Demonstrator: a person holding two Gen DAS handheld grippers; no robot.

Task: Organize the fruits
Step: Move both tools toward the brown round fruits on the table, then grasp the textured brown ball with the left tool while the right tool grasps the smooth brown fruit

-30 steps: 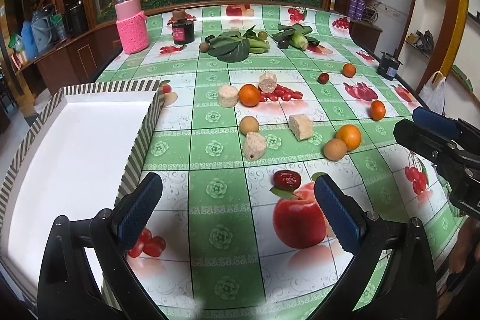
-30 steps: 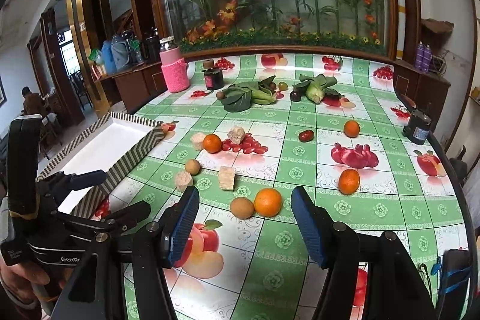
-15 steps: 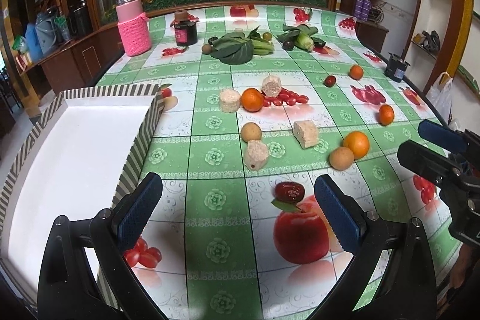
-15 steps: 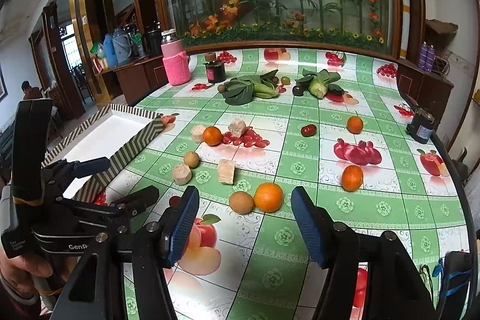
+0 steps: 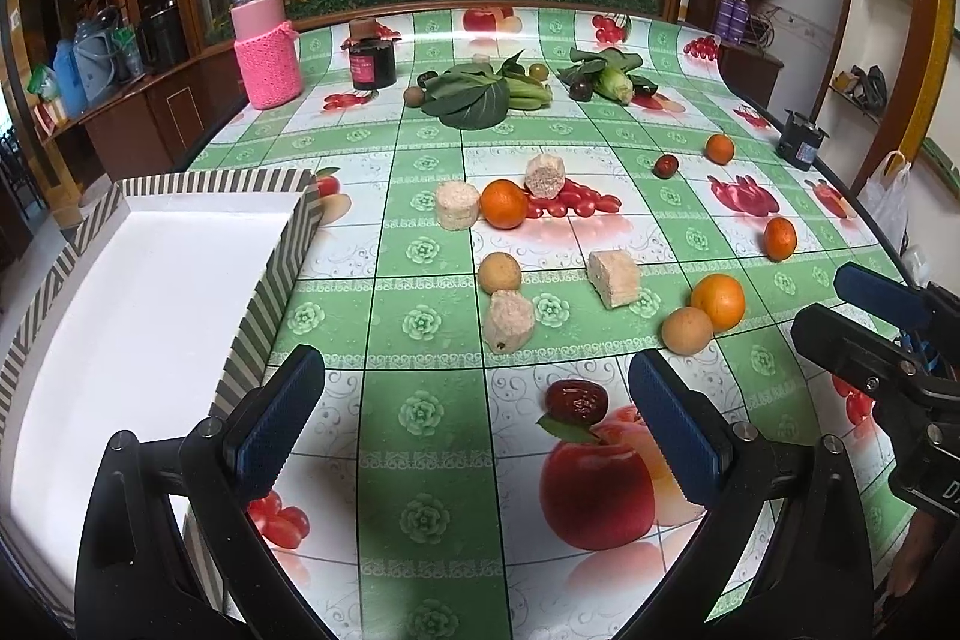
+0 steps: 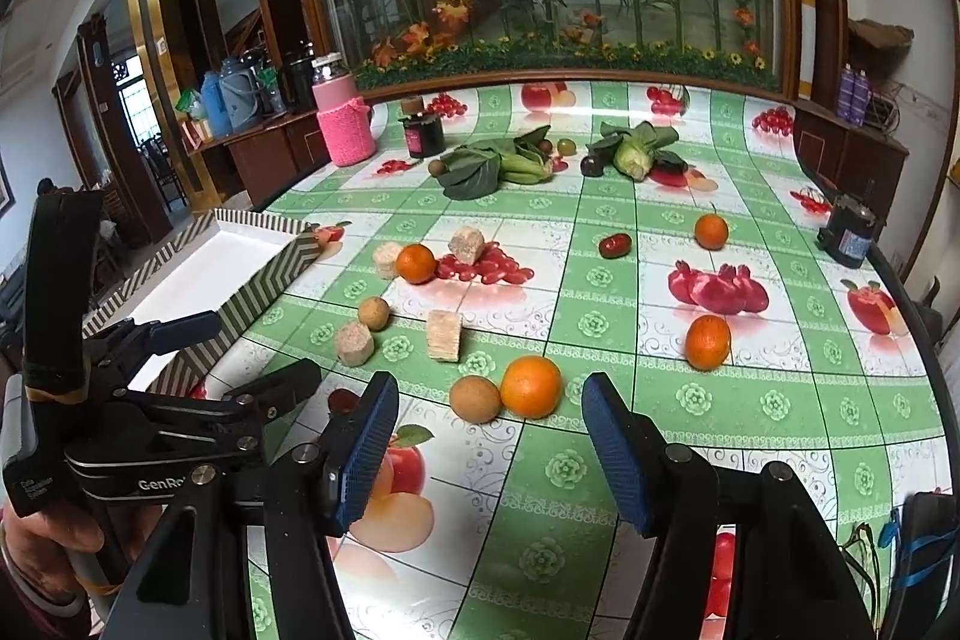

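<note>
Here, both tools [image 5: 474,418] [image 6: 489,445] agape over four oranges [image 6: 531,387], four crumbly blocks [image 6: 445,335].

In the right wrist view, the left claw [image 6: 240,352] has white letters on its black body that read "GenRo", with the rest cut off behind the right claw's own finger. Smaller white print sits on the handle end toward the hand, too small to read. In the left wrist view, the right claw [image 5: 852,304] shows a white "D" at the picture's edge. The labels on the dark jar [image 5: 373,61] cannot be read.
</note>
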